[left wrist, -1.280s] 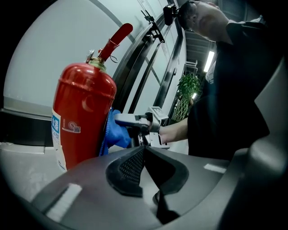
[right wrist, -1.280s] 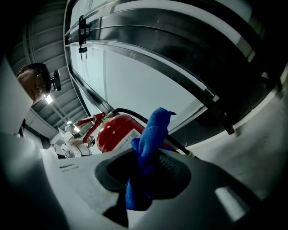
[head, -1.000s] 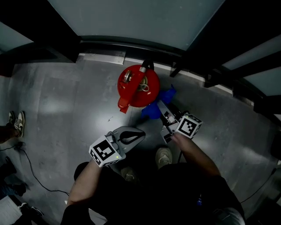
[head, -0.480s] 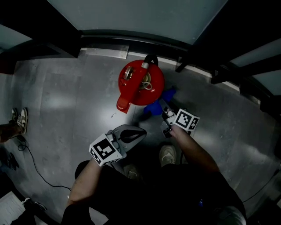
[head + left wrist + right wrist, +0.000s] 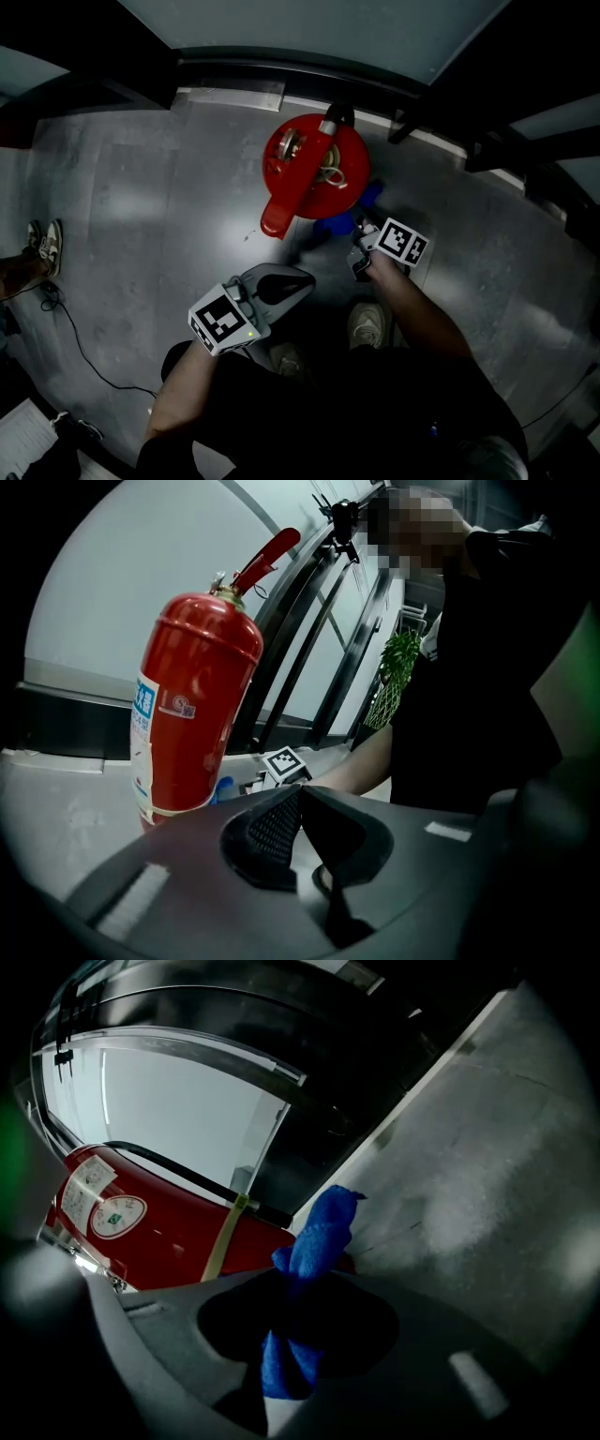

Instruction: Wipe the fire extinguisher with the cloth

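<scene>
The left gripper (image 5: 300, 799) has its fingers pressed together on nothing, while the right gripper (image 5: 298, 1297) has its fingers clenched on a bunched blue microfibre cloth (image 5: 317, 1237). Below them is a grey polished concrete floor (image 5: 141, 206), bordered by a dark-framed glass wall (image 5: 309, 33). The red cylindrical metal fire extinguisher (image 5: 314, 169) stands upright on that floor just beyond the right fingers, the cloth's tip by its lower side, farther ahead of the left fingers.

Red fire extinguisher (image 5: 314, 173) with white label, blue cloth (image 5: 309, 1269), grey floor (image 5: 150, 216), black-and-white marker cube (image 5: 403, 241).
</scene>
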